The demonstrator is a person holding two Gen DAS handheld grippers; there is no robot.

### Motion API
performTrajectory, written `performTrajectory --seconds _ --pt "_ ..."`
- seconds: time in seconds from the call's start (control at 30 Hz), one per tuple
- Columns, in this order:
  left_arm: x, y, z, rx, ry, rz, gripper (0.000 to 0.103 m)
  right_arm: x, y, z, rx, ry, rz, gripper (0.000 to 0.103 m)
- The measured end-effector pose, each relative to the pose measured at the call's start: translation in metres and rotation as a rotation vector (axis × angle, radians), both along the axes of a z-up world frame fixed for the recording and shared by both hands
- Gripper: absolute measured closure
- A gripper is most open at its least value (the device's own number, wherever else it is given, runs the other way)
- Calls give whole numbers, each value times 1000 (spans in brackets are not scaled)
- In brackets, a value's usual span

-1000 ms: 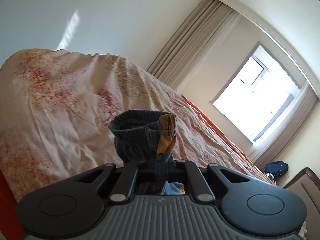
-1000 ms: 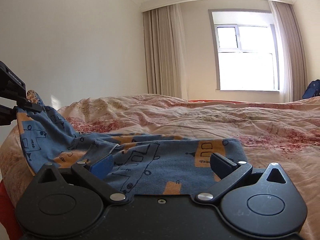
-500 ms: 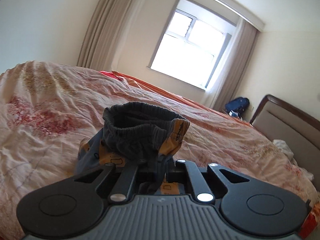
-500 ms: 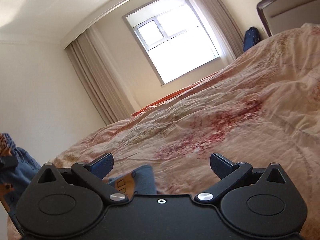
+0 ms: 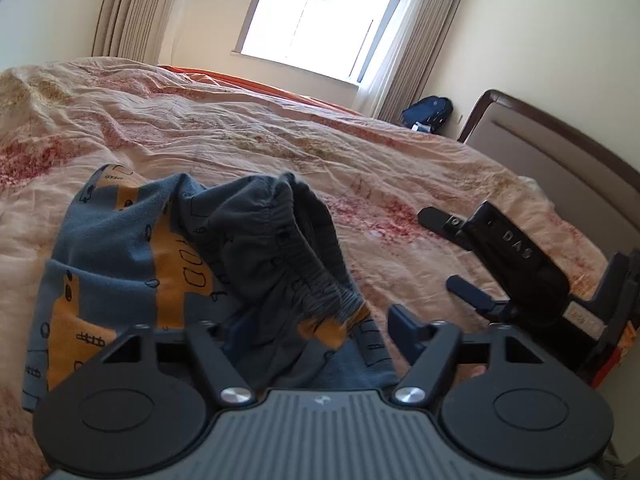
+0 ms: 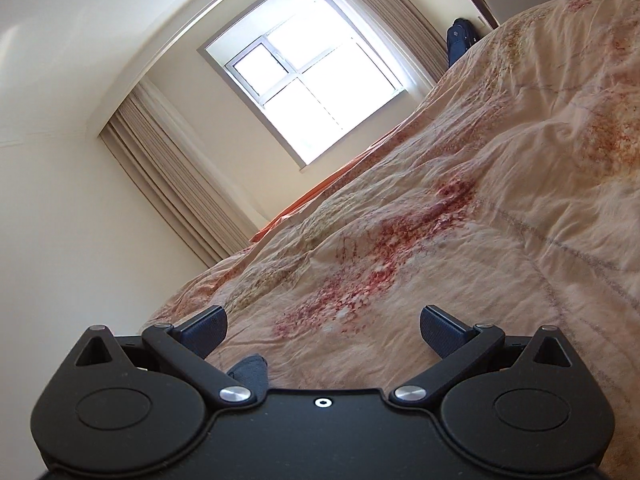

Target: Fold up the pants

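Observation:
The blue and orange printed pants (image 5: 132, 264) lie bunched on the bed, their grey elastic waistband (image 5: 280, 240) standing up in folds. My left gripper (image 5: 320, 328) is open, with the waistband edge lying loose between its spread fingers. My right gripper (image 6: 322, 330) is open and empty over bare bedspread; a small corner of blue cloth (image 6: 250, 372) shows by its left finger. The right gripper also shows in the left wrist view (image 5: 452, 250), to the right of the pants.
The floral bedspread (image 5: 280, 136) covers the whole bed. A brown headboard (image 5: 560, 152) is at the right. A dark backpack (image 5: 428, 110) sits by the curtains under the window (image 5: 316, 16).
My left gripper has opened and let go of the waistband, which now rests on the bed. The left view has swung toward the headboard. My right gripper has stayed open and tilted further.

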State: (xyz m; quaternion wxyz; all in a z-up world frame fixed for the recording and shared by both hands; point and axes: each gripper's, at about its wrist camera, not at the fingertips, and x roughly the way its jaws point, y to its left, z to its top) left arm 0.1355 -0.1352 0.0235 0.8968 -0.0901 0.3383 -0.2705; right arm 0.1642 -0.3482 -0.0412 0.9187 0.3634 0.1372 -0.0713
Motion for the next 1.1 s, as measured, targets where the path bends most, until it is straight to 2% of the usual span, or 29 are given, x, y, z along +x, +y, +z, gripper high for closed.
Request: performTrajectory --seconds 0.1,0.2,0.33,0.43,0.53,0.63,0.8,0.9,1.0,1.1 --pt "-9 8 5 -7 -29 7 16 1 2 -1 -5 9 -2 0" --pt "-21 13 10 48 -108 54 3 2 4 -2 -19 14 -5 0" --pt "-40 7 8 270 -279 72 1 3 8 -2 -28 -5 29 0" --pt "-52 -3 0 436 -362 48 1 5 14 0 -29 -36 110 0" --pt "-60 -13 -5 512 -409 12 1 10 27 3 -62 -64 232 0" --pt "-63 -21 -7 536 -438 -18 3 16 46 7 -120 -93 368 0" --pt "-55 -20 -10 515 -398 -52 14 23 68 12 -208 -110 490 1" --pt "-51 -20 -13 509 -379 -70 22 29 71 14 -234 -117 519 5" --pt "-49 -21 -15 504 -361 -97 31 35 75 11 -257 -88 538 14" --pt "-47 -23 -17 512 -348 -121 48 37 77 8 -286 -69 548 25"
